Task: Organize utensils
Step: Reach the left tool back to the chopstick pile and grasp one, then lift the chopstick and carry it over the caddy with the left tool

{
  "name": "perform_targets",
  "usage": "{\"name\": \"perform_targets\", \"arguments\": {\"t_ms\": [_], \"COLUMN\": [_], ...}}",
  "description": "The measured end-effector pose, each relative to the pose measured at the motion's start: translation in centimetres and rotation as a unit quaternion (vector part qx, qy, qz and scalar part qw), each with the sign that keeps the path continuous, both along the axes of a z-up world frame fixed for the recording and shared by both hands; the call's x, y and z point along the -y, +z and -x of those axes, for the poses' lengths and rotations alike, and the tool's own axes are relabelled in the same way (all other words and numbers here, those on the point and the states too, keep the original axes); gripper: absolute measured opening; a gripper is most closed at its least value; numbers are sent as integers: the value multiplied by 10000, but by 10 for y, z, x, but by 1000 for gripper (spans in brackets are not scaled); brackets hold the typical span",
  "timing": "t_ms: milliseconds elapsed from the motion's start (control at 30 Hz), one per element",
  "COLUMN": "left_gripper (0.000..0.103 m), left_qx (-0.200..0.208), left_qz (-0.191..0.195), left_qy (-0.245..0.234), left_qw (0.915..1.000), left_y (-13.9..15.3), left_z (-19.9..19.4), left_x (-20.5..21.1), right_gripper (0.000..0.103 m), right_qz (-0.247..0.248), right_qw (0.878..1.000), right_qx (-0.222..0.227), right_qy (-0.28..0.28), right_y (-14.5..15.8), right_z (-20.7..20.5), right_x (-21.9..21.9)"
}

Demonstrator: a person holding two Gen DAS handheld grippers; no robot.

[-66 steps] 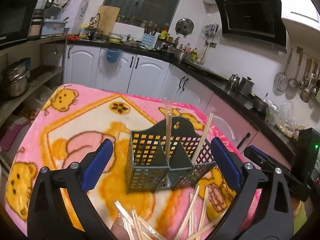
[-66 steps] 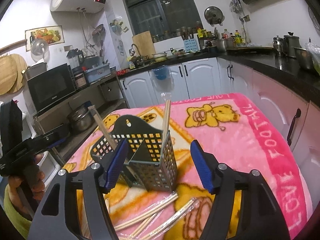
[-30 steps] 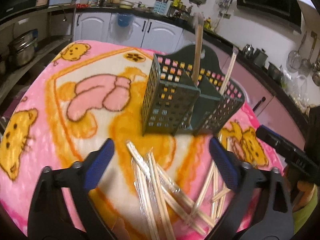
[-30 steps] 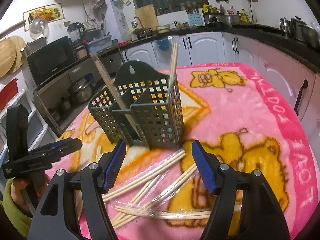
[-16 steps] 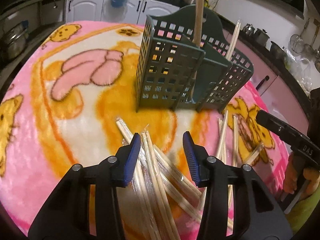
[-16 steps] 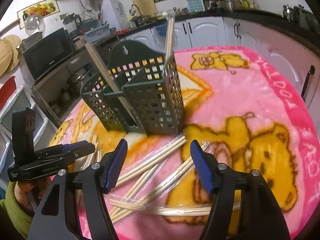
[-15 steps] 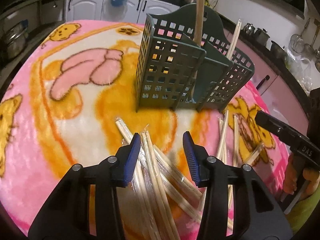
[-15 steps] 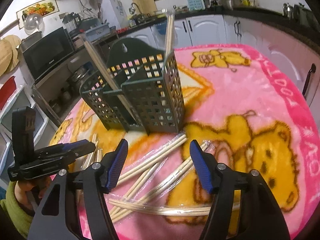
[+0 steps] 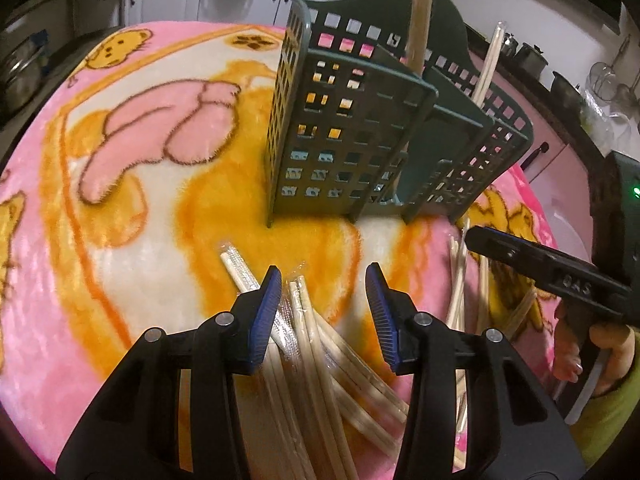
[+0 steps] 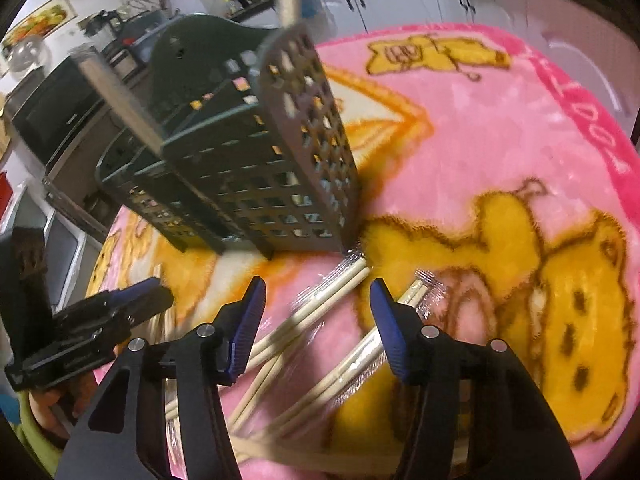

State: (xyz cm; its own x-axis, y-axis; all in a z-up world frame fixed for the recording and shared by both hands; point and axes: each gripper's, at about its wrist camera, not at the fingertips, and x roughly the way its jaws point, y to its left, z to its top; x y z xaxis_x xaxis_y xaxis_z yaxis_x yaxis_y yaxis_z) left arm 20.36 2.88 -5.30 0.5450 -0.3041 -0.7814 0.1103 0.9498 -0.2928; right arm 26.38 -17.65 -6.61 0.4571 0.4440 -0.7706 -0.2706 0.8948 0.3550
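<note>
Kitchen; pink blanket (image 9: 132, 240) over table. Wrapped chopsticks (image 9: 304, 320) scattered just before green caddy (image 9: 352, 132). Left gripper (image 9: 322, 312) half open, astride one pair, empty. Right gripper (image 10: 316, 320) closing, unloaded. Pickup step; next: clamp, lift, drop into caddy.

Both grippers dropped toward the wrapped chopsticks (image 9: 312, 344), so the green caddy (image 9: 360, 136) climbed to the top of each frame. The left gripper (image 9: 324, 312) narrowed from wide to partway over one bundle; the right gripper (image 10: 316, 320) was closing over another.
</note>
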Motion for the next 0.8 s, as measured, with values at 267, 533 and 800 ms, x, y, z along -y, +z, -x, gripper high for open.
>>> {"name": "perform_targets", "arguments": {"t_ms": [267, 533, 800], "left_gripper": [21, 7, 5], "left_qx": [-169, -223, 45], "left_qz": [117, 116, 261], "left_qy": [-5, -8, 55], "left_qw": [9998, 9997, 9996], "left_y": [-8, -9, 10], "left_z": [-9, -14, -10], "left_x": [-3, -5, -15], "right_gripper": [32, 18, 17], "right_qz": [-248, -499, -785], "right_qw": [9984, 9963, 9952], "right_qx": [-408, -493, -278], "right_qy": [-315, -491, -511], "right_y": [-10, -11, 2], "right_z": [-17, -19, -5], "right_x": [10, 20, 33]}}
